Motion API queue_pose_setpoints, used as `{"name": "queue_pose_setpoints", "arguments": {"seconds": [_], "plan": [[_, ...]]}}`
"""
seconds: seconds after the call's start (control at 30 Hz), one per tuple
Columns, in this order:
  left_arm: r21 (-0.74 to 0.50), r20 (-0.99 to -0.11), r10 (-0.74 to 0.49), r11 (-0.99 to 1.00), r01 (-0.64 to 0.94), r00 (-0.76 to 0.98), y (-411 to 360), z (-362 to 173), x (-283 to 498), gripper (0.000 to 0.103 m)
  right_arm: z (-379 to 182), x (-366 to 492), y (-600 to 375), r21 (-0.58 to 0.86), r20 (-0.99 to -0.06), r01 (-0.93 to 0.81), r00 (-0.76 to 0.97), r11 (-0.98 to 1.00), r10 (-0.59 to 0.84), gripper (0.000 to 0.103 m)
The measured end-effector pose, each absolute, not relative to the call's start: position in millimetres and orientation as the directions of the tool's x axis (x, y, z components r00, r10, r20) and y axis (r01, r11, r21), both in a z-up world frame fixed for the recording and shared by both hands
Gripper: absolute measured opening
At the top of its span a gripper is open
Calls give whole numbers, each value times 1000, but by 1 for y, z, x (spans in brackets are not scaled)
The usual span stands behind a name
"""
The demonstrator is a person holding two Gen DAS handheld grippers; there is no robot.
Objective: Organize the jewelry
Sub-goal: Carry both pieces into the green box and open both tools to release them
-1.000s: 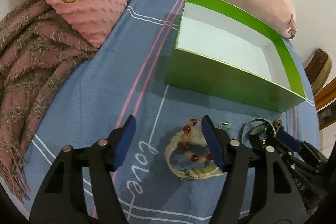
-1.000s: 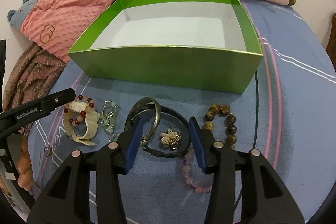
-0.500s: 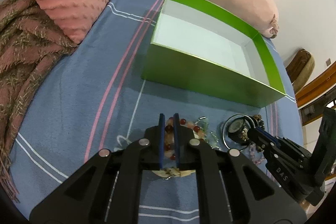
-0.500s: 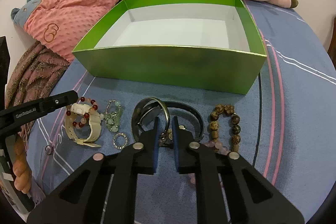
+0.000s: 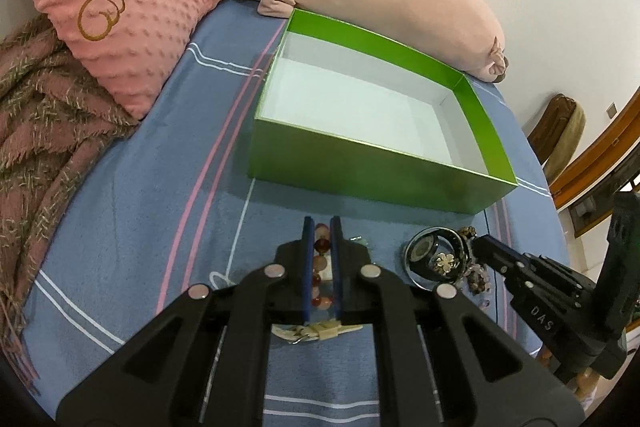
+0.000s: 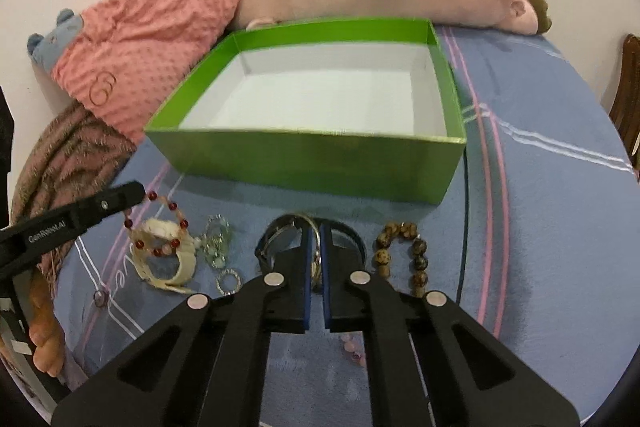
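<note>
The red and pink bead bracelet runs lengthwise between the left tool's clenched pads, just off the blue bed sheet. The right tool clamps a gold flower brooch. Ahead of both, across bare sheet, stands the open green cardboard box, its near wall broadside.

Black gripper frames, blue fingers

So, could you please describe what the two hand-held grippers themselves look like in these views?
Each is black plastic. The left hand-held gripper and right hand-held gripper have two angular arms with triangular cut-outs, round silver studs and thin blue finger pads. White lettering marks their sides: "GenRobot.AI" on the left one, "DAS" on the right.
</note>
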State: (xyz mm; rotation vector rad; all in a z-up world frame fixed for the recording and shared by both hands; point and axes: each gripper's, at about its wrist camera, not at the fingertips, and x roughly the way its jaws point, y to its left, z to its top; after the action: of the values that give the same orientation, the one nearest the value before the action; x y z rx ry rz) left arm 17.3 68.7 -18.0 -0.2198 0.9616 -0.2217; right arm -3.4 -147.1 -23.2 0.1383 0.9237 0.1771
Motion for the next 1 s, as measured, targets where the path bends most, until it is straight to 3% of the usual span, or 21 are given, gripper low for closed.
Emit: {"name": "queue_pose_setpoints", "arguments": {"seconds": [0.13, 0.4, 0.57, 0.63, 1.0], "plan": [[-282, -784, -284, 955, 90, 552, 68, -18, 17, 8, -31, 1, -149, 241, -794, -83, 556, 967, 245, 40], [-279, -793, -285, 956, 95, 539, 69, -22, 19, 8, -39, 3, -143, 236, -803, -90, 542, 968, 246, 36], [-275, -805, -282, 957, 93, 521, 68, -26, 20, 8, -44, 5, -139, 208, -816, -94, 532, 973, 226, 20], [-270, -810, -277, 959, 91, 517, 67, -28, 20, 8, -45, 6, -140, 215, -816, -91, 530, 972, 230, 9], [-282, -787, -291, 954, 101, 545, 68, -16, 16, 8, -32, -1, -146, 240, -780, -94, 574, 966, 249, 7]]}}
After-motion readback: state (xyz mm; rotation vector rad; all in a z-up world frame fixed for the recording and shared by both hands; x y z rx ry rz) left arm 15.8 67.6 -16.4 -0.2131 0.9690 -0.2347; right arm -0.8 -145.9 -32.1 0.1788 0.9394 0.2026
